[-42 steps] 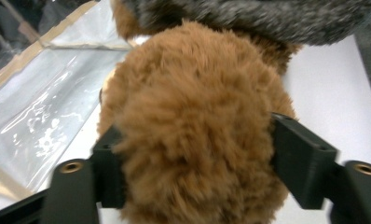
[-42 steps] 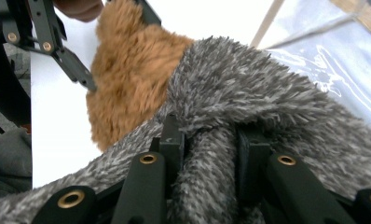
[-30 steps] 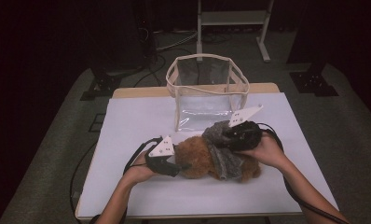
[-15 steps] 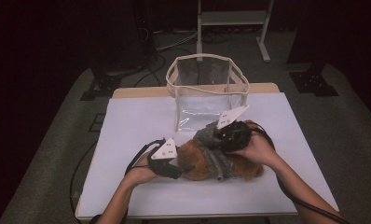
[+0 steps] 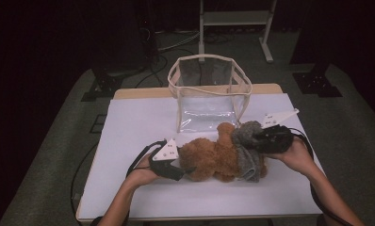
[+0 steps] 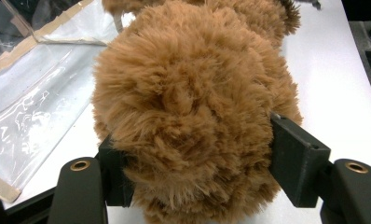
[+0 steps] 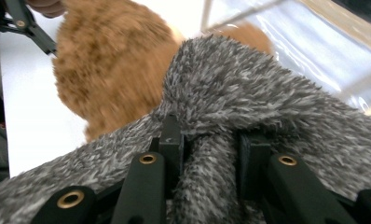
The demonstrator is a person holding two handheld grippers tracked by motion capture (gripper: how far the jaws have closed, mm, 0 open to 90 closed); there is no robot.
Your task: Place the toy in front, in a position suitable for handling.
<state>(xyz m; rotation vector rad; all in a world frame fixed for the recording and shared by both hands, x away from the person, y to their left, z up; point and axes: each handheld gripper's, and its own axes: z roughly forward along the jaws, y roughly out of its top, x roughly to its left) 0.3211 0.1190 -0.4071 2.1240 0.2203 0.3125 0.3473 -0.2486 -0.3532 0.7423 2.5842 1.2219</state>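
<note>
A brown teddy bear (image 5: 209, 157) lies on its side on the white table (image 5: 129, 122). A fuzzy grey scarf (image 5: 246, 155) is wrapped round its right end. My left gripper (image 5: 185, 170) holds the bear's left end. In the left gripper view the brown fur (image 6: 193, 93) bulges between the two pads of the left gripper (image 6: 202, 172), whose jaws have just been opening a little. My right gripper (image 5: 254, 140) is at the bear's right end. In the right gripper view the right gripper (image 7: 211, 149) is shut on a fold of the grey scarf (image 7: 249, 84), with the bear (image 7: 109, 60) behind it.
A clear plastic bag (image 5: 209, 94) with a beige rim stands open just behind the bear, at the middle of the table's far side. Its wall shows in the left gripper view (image 6: 39, 107) and the right gripper view (image 7: 305, 42). Cables trail from both grippers.
My right gripper has moved to the right with the grey scarf in it, drawing the scarf out past the bear's end. The left hand has stayed where it was.
</note>
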